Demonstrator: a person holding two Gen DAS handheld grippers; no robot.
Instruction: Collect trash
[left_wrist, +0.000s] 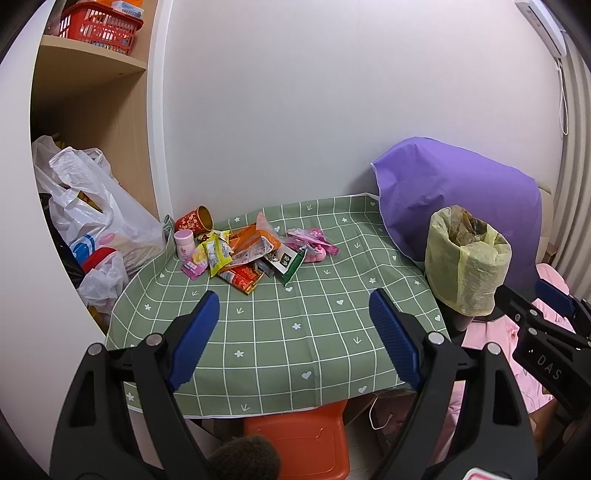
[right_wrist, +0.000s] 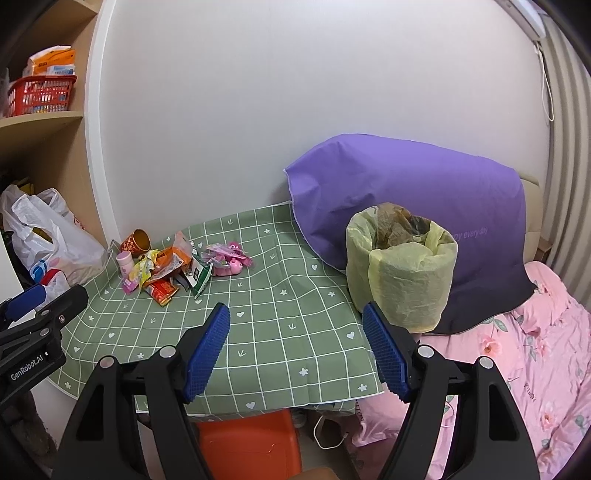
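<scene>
We held the left gripper (left_wrist: 293, 341) and right gripper (right_wrist: 295, 350) with jaws spread wide, empty, above the near edge of the desk (left_wrist: 295, 332). The trash pile (left_wrist: 251, 253), wrappers beside a red paper cup (left_wrist: 195, 220), lay at the far left; the lined bin (right_wrist: 400, 264) stood at the desk's right edge. We judged single loose wrappers should be pinched first, from the pile's near edge. Legible: "GenRobot.AI", "DAS" on the grippers; "every day" on the purple cover (right_wrist: 406, 184).
</scene>
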